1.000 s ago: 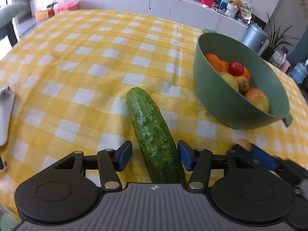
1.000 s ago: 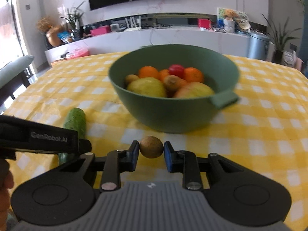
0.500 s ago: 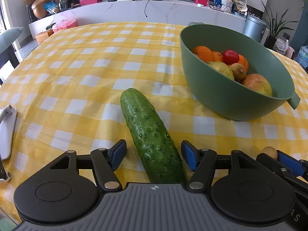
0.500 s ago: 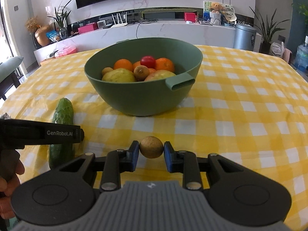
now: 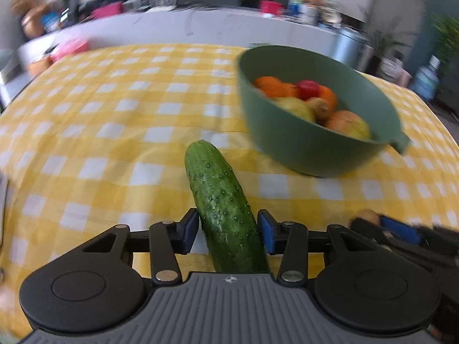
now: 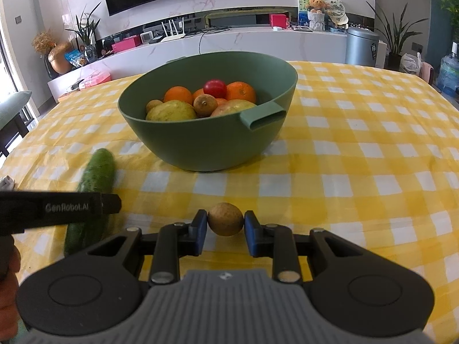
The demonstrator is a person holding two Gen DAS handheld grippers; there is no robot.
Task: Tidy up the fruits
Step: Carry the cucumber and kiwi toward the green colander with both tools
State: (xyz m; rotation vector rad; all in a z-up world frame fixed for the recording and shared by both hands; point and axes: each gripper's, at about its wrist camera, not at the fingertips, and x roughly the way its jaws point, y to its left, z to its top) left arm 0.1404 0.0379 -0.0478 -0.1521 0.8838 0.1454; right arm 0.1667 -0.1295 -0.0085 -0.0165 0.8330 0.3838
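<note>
Green and knobbly, the cucumber lies on the checked surface just beside the bowl, on the side away from its spout. We have the left claw astride its near end, jaws closing. One blue pad looks to be touching the skin and the other sits a hair off, so we cannot yet call it a firm hold. The right claw is clamped on a small brown fruit, held in front of the bowl and clear of the cloth.

Risks, as we judge them:
- We grip the cucumber near one end, so on lifting, the long free end may droop or swing and slip from the pads.
- That free end points toward the bowl and could knock the wall or nudge the bowl across the cloth.
- The two claws sit close together, so they may collide on the way to the bowl.
- The round fruit is held at only two small spots and could pop out if jolted.

The left view is blurred, yet it alone shows the pads against the cucumber. The right view is sharp. It shows the bowl's contents, its spout, a hand at the edge, and the left claw's arm crossing the cucumber.
</note>
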